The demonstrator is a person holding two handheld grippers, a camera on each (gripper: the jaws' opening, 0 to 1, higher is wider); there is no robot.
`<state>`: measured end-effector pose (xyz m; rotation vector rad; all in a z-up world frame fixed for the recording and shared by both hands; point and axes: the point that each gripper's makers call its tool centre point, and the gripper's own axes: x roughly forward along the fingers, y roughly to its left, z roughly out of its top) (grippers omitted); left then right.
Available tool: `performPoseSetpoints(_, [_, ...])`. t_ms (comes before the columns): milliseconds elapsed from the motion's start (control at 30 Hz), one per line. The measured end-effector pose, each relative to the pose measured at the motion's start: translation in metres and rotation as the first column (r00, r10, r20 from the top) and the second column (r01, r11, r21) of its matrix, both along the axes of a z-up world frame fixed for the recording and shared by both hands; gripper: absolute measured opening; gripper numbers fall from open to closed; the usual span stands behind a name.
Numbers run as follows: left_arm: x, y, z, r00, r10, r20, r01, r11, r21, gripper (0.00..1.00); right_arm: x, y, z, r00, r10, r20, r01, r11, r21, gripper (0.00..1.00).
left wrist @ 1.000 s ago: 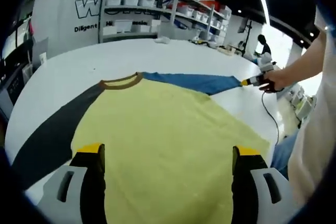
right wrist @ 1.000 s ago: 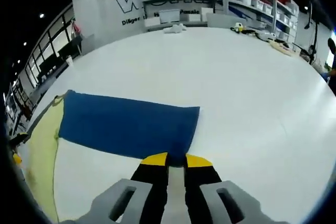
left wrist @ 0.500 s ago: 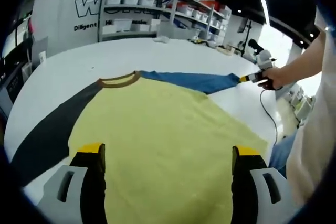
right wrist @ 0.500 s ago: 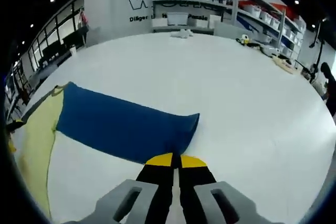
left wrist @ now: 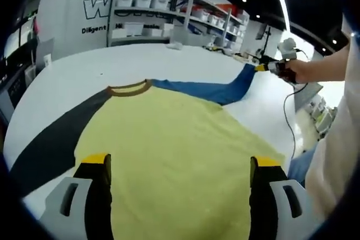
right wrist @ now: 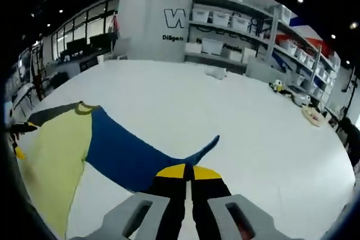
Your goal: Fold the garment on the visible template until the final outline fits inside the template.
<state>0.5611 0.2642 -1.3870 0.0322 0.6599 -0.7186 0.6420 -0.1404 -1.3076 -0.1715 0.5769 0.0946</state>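
Yellow shirt (left wrist: 169,144) lies flat across the middle of the white worktop (right wrist: 236,116). The right gripper (right wrist: 181,173) is pinched shut on the blue sleeve (right wrist: 121,153), cuff lifted off the worktop, arm stretched out. The left gripper (left wrist: 177,164) hangs over the shirt's body, jaws spread wide, holding nothing.

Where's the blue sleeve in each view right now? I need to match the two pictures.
Left gripper view: blue sleeve runs upper right from the brown collar to the right gripper.
Right gripper view: it lies lower centre, its end pinched between the jaws.
Shared landmark: the collar.
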Motion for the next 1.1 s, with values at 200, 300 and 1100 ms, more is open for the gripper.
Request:
performPoseSetpoints(200, [-0.003, 0.011, 0.006, 1.0, 0.017, 0.012, -0.017, 1.0, -0.001, 0.99, 0.025, 0.06, 0.032, 0.987, 0.148, 0.064, -0.146, 0.989, -0.035, 0.0])
performPoseSetpoints(300, [-0.004, 0.017, 0.008, 0.999, 0.028, 0.02, -0.028, 1.0, -0.003, 0.99, 0.039, 0.098, 0.05, 0.965, 0.24, 0.106, -0.235, 0.97, -0.057, 0.0])
performPoseSetpoints(1100, [-0.006, 0.039, 0.011, 0.993, 0.115, 0.03, -0.114, 0.993, -0.042, 0.99, 0.072, 0.319, 0.051, 0.778, 0.619, 0.105, -0.618, 0.785, -0.052, 0.0])
